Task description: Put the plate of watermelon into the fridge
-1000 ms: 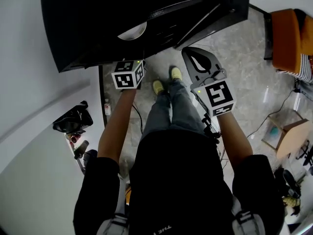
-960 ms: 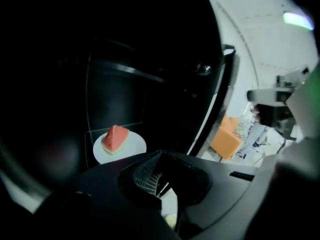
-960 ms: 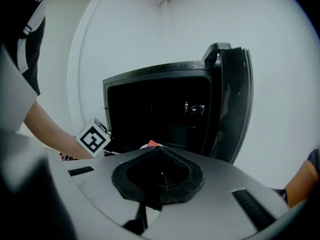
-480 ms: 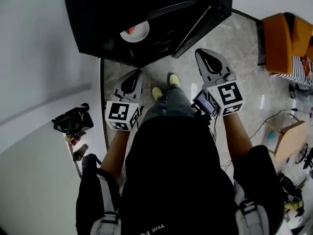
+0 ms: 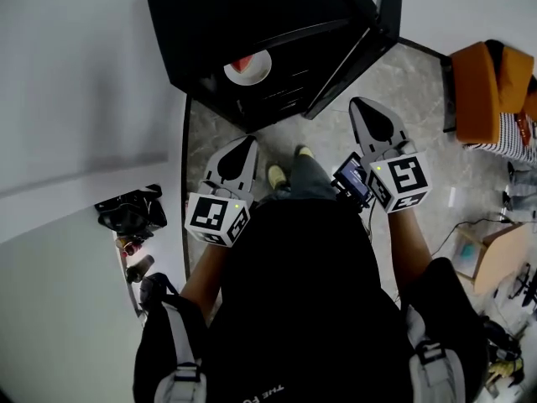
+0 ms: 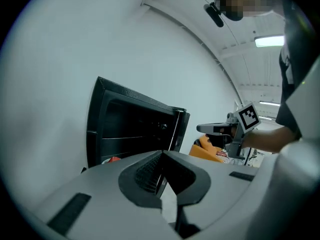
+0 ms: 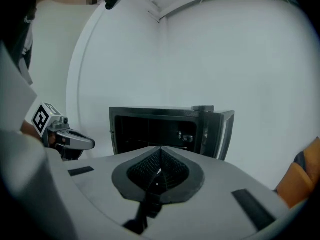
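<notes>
Plate: round, white, w/ red watermelon chunks on one side, rest of it bare. It sits on a shelf inside the black fridge, near the front edge, door swung open to the right. Both tongs are well apart from it, out in front of the fridge.

L tongs: jaws together, nothing btwn them. R tongs: jaws together too, empty. Both point toward the fridge.

Head view only: the plate from above, the person's legs and yellow shoes on the stone-pattern floor, a black bag by the wall, an orange chair at right.

L gripper view: fridge seen at an angle. Only a sliver of red and white shows at the opening's bottom-left, just over the tongs' grey body, so the plate's shape can't be made out there. It also shows the R tongs side-on, roughly level, w/ marker cube, plus ceiling lights.

R gripper view: fridge front-on, dark shelves, door at right. The tongs' own body covers the lower part of the opening, so the plate is hidden. L tongs show at the left edge.
</notes>
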